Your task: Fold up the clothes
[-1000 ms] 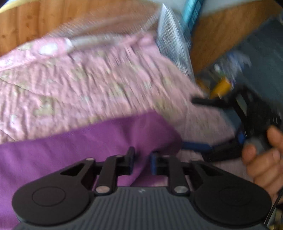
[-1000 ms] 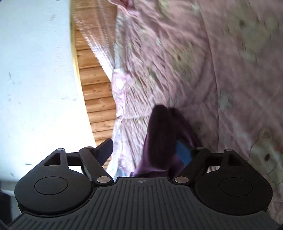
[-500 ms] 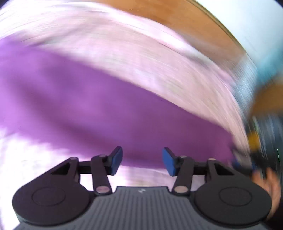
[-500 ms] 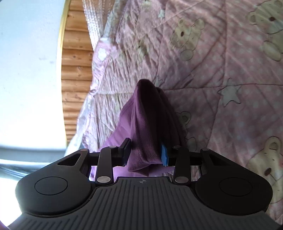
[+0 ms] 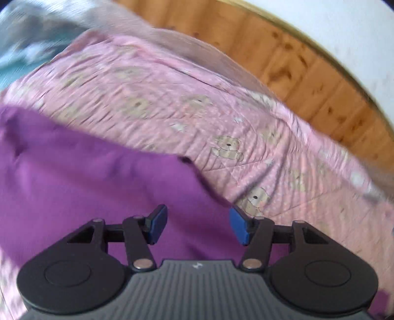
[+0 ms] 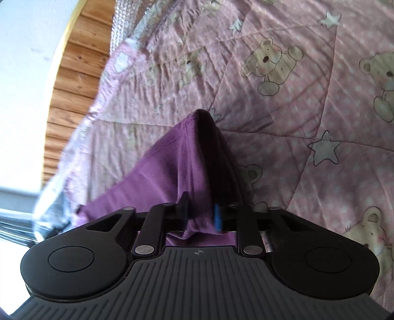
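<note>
A purple garment (image 5: 98, 177) lies spread on a pink bear-print quilt (image 5: 221, 118). In the left wrist view my left gripper (image 5: 198, 226) hangs open just above the cloth, its blue pads (image 5: 157, 222) wide apart with nothing between them. In the right wrist view my right gripper (image 6: 200, 211) is shut on a bunched fold of the purple garment (image 6: 192, 167), which rises in a peak in front of the fingers and trails off to the left over the quilt (image 6: 307, 110).
A wooden plank wall (image 5: 307, 64) runs behind the bed, with a white wall (image 5: 344, 22) above it. In the right wrist view the same wood (image 6: 73, 86) shows at the left beside the quilt's edge. A teal patterned fabric (image 5: 22, 54) lies at the far left.
My left gripper went from shut on the purple cloth to open and swung over the spread garment. My right gripper closed on the bunched purple fold and holds it.
</note>
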Demonstrator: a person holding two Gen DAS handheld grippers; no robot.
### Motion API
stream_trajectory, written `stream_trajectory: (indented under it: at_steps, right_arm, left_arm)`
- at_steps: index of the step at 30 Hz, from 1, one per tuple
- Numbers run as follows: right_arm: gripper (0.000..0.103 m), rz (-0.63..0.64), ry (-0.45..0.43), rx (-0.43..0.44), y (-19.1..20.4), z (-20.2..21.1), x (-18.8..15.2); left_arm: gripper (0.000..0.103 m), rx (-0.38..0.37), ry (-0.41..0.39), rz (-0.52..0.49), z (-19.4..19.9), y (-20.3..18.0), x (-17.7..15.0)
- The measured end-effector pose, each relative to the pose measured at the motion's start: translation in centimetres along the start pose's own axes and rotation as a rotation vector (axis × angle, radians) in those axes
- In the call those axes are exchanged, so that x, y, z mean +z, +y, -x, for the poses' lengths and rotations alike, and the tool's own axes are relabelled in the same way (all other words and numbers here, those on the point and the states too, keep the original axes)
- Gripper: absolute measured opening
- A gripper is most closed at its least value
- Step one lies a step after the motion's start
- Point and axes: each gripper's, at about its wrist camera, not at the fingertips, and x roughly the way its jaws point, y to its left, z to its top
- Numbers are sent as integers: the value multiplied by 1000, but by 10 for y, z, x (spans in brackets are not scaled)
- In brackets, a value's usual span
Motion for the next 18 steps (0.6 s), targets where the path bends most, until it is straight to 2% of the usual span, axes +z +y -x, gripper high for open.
stream_trajectory:
  at_steps: [2, 4, 5, 6, 8, 12, 15, 18]
  right_arm:
    - [15, 16, -11, -27, 6, -1, -4]
    - [13, 35, -26, -55, 11, -2, -7]
    - [10, 43, -35, -68, 12, -2, -8]
    - [6, 51, -45, -81, 14, -2, -10]
    - [2, 69, -68, -103, 18, 0, -12]
    - [1, 104, -92, -117, 26, 10, -20]
    - [1, 96, -91, -148, 19, 12, -27]
    - [1, 104, -78, -157, 13, 9, -28]
  left_arm:
    - [52, 28, 23, -66, -23, -9, 7]
    - [50, 47, 52, -88, -38, -10, 10]
    - [34, 42, 68, -86, -37, -4, 16]
    - [5, 36, 84, -83, -36, 2, 21]
    - [3, 26, 116, -77, -35, 13, 32]
    - [3, 6, 178, -67, -31, 36, 53]
    - [3, 0, 227, -127, -38, 30, 71]
    - [4, 13, 292, -180, -70, 16, 83]
